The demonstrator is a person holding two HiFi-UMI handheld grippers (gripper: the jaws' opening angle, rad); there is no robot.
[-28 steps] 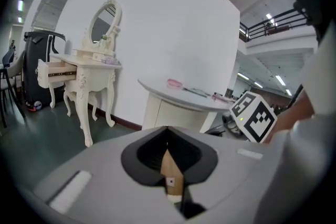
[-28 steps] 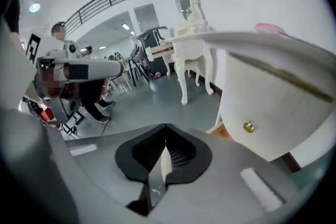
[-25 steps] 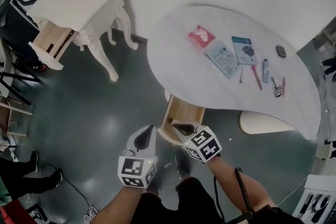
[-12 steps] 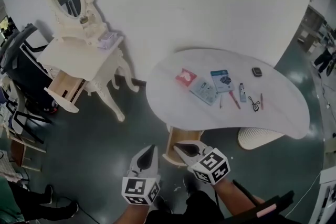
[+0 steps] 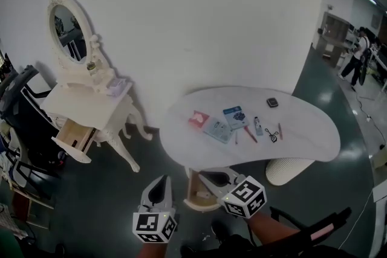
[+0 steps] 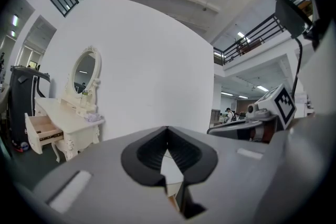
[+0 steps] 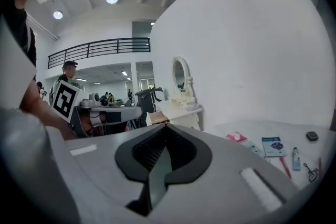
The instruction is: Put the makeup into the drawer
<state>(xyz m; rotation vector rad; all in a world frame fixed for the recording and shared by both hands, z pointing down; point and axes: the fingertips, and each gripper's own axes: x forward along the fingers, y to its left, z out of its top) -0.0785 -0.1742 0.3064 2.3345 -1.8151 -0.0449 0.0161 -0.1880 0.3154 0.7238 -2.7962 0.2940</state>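
Several makeup items lie on the white curved table [image 5: 302, 130]: a red packet [image 5: 198, 119], two blue-and-white packets [image 5: 234, 117], a small tube [image 5: 258, 125], a red pencil [image 5: 250, 133], an eyelash curler [image 5: 271, 135] and a dark compact [image 5: 273, 102]. Under the table's front edge a wooden drawer [image 5: 196, 193] stands pulled out. My left gripper [image 5: 159, 187] is shut and empty, left of the drawer. My right gripper [image 5: 205, 177] is shut and empty, its tip over the drawer. In the right gripper view the red packet [image 7: 236, 137] and tube [image 7: 295, 158] show far ahead.
A white vanity [image 5: 84, 103] with an oval mirror [image 5: 68, 33] and its own open drawer [image 5: 75, 139] stands at the left wall. A white ribbed stool [image 5: 289, 170] sits under the table's right end. Black equipment [image 5: 24, 124] is at far left. People stand far right [image 5: 357, 54].
Both grippers have risen while staying shut. The head view has lifted, so the table, vanity and wall now sit farther off and more of the room shows.
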